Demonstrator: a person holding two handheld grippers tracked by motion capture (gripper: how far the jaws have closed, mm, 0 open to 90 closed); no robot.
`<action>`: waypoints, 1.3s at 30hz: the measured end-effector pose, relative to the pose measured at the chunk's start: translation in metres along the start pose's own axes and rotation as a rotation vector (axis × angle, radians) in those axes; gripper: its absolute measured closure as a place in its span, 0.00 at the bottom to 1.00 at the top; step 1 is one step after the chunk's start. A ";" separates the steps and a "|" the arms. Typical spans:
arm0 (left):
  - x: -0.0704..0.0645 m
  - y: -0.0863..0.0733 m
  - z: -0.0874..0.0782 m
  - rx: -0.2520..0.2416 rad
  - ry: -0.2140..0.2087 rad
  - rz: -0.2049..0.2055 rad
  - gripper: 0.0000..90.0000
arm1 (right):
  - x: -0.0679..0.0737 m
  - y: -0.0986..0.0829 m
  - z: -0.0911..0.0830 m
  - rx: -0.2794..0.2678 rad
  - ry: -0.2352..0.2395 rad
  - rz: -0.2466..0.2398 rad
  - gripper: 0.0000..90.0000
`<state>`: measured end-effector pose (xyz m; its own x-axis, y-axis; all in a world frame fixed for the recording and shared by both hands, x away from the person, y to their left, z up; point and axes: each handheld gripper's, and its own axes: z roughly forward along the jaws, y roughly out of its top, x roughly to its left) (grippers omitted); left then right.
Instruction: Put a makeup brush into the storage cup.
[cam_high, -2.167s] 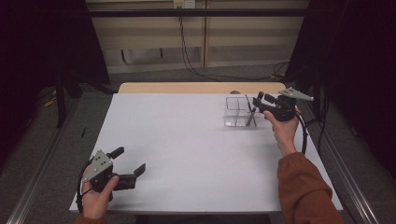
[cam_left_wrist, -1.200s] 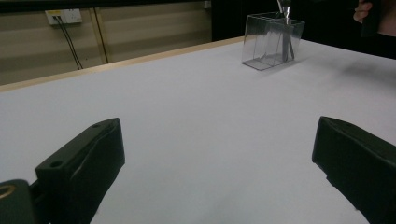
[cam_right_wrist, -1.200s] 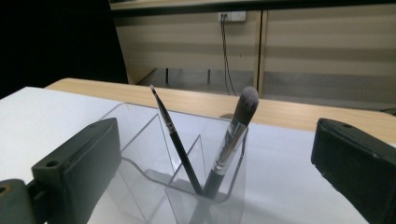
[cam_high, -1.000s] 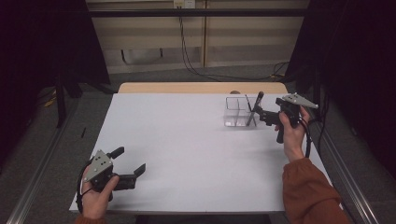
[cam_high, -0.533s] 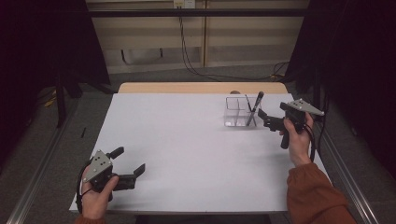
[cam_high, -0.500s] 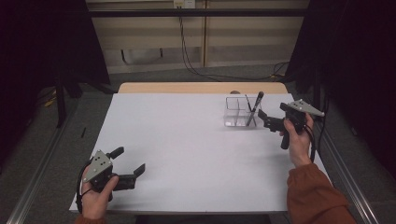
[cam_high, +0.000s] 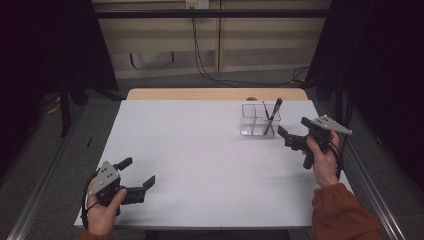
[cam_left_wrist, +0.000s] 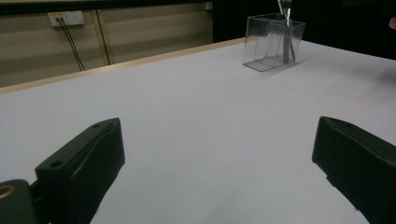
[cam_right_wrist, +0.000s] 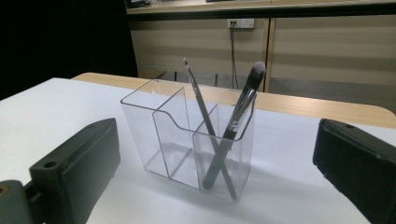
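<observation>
A clear plastic organizer (cam_high: 253, 121) stands at the back right of the white table (cam_high: 200, 150). Two makeup brushes lean crossed in its right-hand compartment: a thick dark-handled brush (cam_high: 273, 114) and a thin brush (cam_high: 265, 109). My right gripper (cam_high: 285, 138) is open and holds nothing. It hovers just right of the organizer, and its jaws point at it. In the right gripper view the organizer (cam_right_wrist: 177, 140) sits close ahead with the thick brush (cam_right_wrist: 242, 107) and thin brush (cam_right_wrist: 198, 99). My left gripper (cam_high: 138, 171) rests open at the front left, far from the organizer (cam_left_wrist: 266, 44).
A bare wooden strip (cam_high: 200, 94) runs along the table's far edge. Behind it are a floor with cables (cam_high: 210, 70) and a pale wall. Dark curtains flank both sides. Metal rails (cam_high: 45, 190) run beside the table.
My right gripper has let go of the thick brush at the organizer and drawn back toward the right and near side. The brush now leans inside. The left gripper stayed put.
</observation>
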<state>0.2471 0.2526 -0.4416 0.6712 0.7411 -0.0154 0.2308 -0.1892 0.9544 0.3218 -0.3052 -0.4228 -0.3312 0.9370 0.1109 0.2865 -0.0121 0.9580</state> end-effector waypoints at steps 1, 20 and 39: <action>0.000 0.000 0.000 0.000 0.001 0.003 0.03 | 0.000 0.000 -0.001 0.004 0.004 0.001 0.00; 0.000 0.000 -0.001 -0.003 0.002 0.003 0.03 | 0.016 -0.018 -0.025 0.017 0.040 -0.003 0.00; 0.001 0.000 -0.002 -0.010 0.007 -0.005 0.03 | 0.025 -0.039 -0.050 0.025 0.041 -0.018 0.00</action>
<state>0.2463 0.2549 -0.4407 0.6648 0.7468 -0.0183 0.2271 -0.1786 0.9574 0.2574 -0.2992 -0.4443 -0.3735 0.9217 0.1048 0.3022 0.0141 0.9531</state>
